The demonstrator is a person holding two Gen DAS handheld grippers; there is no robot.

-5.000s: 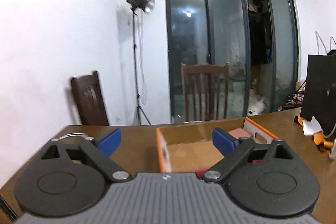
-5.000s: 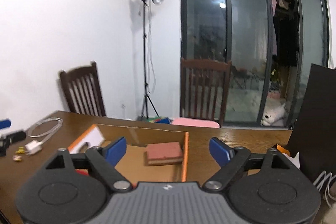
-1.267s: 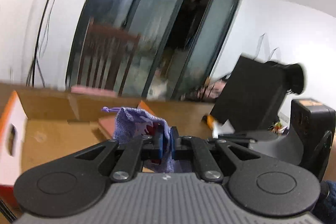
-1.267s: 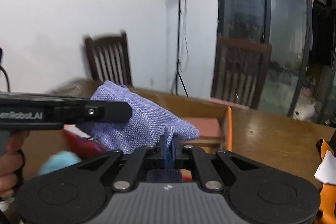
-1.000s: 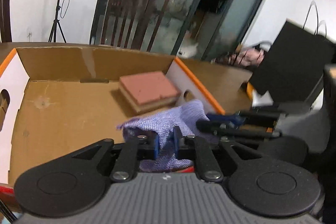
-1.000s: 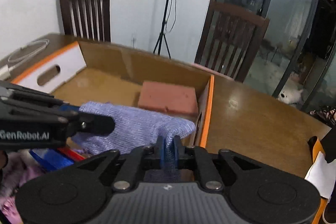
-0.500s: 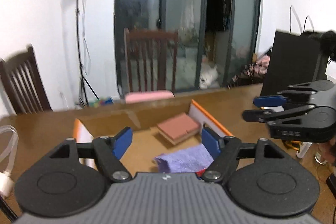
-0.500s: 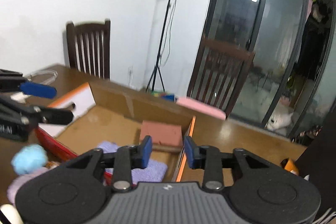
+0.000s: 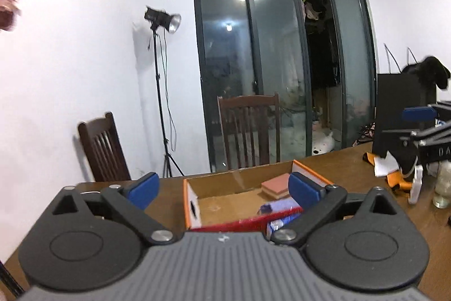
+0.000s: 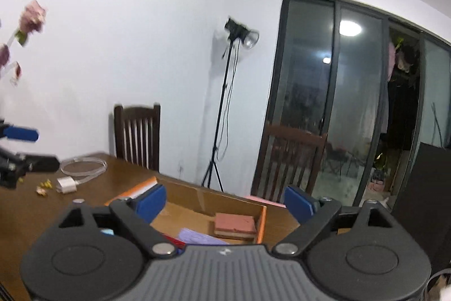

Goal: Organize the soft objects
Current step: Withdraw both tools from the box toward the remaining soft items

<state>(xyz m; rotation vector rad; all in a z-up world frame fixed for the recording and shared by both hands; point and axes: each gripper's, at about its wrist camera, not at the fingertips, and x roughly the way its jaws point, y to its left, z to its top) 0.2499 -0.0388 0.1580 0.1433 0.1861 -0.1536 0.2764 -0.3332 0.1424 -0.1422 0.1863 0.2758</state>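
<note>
The purple cloth (image 10: 197, 238) now lies released in the box (image 10: 261, 219); both grippers (image 9: 222, 186) (image 10: 224, 200), just opened wide, hold nothing.

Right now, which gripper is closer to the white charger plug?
Left. The left gripper hangs just beside the white charger plug; the right gripper is back by the cardboard box. Both have just been opening their jaws, nothing between them.

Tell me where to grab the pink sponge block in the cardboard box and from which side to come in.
Grip the pink sponge block across its two long side faces, coming from above. It lies flat on the floor of the cardboard box, close to the orange-edged wall, so a sideways approach looks blocked. The purple cloth lies beside it, so keep the fingers off that side.
</note>
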